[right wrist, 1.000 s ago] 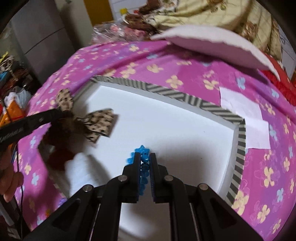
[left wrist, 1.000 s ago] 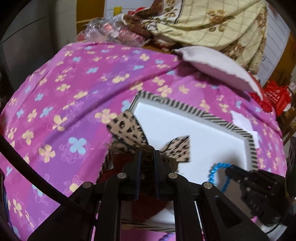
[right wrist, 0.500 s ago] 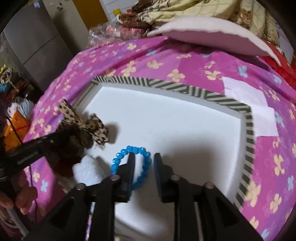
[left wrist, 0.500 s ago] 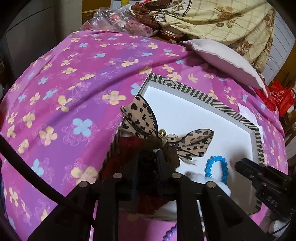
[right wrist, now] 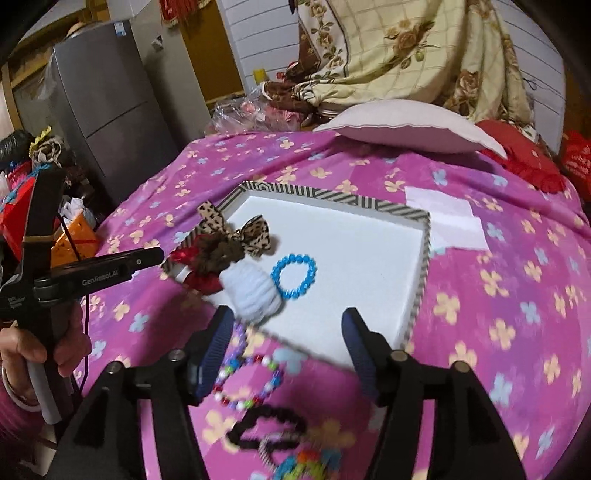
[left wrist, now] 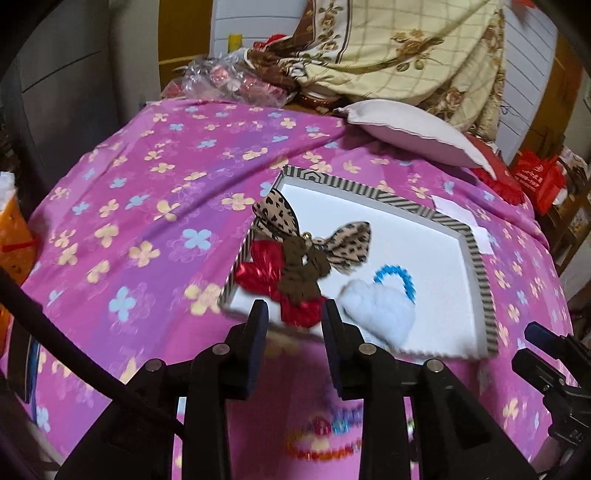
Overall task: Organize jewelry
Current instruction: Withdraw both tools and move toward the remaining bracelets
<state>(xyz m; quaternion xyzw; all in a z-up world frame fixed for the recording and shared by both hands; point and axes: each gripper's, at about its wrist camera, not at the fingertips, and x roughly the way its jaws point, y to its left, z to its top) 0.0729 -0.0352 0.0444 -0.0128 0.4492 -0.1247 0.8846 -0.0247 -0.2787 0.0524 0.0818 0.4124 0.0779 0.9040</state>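
A pink-purple bedspread (right wrist: 498,258) printed with yellow and blue flowers covered the surface ahead of the claw. Beyond it, farther from the claw, lay a pale pillow (right wrist: 410,127), and behind that hung a cream floral blanket (right wrist: 406,48) with a grid pattern. To the far left of the claw stood a grey two-door refrigerator (right wrist: 110,110). A white panelled wall (right wrist: 266,33) rose at the back beside what looked like a yellow-brown door (right wrist: 207,59), though the fisheye bend made it hard to tell. Crinkled clear plastic wrapping (left wrist: 236,79) sat by the bed's far edge. Indoor light was dim and warm.
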